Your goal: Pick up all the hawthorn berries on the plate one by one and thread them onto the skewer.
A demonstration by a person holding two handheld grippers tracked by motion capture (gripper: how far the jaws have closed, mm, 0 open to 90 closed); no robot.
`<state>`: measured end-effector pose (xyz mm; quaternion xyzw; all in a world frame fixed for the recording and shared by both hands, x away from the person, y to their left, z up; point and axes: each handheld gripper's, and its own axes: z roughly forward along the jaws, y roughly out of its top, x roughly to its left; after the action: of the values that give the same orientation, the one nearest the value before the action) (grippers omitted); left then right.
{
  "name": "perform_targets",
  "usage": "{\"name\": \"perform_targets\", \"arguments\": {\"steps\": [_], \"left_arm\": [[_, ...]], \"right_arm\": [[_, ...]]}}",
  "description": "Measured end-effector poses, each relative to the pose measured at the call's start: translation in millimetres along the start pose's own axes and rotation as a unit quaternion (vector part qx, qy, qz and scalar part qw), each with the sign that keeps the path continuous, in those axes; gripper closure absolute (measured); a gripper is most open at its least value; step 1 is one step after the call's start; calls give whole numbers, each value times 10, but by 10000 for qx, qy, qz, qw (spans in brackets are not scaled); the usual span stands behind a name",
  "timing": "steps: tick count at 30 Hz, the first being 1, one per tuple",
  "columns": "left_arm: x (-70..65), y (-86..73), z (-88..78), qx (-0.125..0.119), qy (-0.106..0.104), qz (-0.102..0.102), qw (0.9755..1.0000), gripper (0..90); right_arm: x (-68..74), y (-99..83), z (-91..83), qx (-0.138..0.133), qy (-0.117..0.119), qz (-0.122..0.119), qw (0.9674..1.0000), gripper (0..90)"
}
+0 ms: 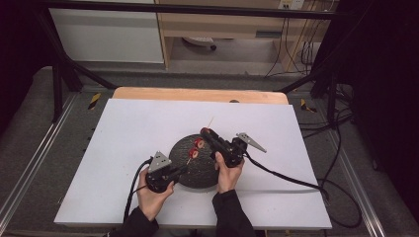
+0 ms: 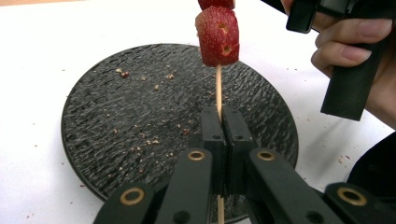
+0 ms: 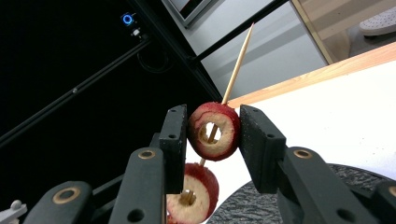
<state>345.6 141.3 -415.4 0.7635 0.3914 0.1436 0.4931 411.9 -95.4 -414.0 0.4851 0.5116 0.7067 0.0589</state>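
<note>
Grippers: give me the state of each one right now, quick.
Left gripper: shut on the thin wooden skewer.
Right gripper: shut on the upper red cored fruit ring threaded on that skewer.

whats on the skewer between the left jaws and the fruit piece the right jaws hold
One more cored red fruit piece sits there on the skewer, below the held piece, in the right gripper view.

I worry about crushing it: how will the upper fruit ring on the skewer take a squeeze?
The upper fruit ring looks cored and thin-walled, so probably fragile. The right gripper already clamps it; harder pressure might split it. The thin skewer would likely flex.
</note>
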Motion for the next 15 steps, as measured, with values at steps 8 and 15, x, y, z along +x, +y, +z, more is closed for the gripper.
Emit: {"name": "perform_targets", "arguments": {"steps": [8,15], "left_arm": [[10,-16,-3,11,-43,44,10000,887],[62,-88,-38,136,-60,64,9999,887]], "right_arm": [[13,9,-28,85,17,-146,9999,628],[25,87,-87,332,4,-456,9984,489]]}}
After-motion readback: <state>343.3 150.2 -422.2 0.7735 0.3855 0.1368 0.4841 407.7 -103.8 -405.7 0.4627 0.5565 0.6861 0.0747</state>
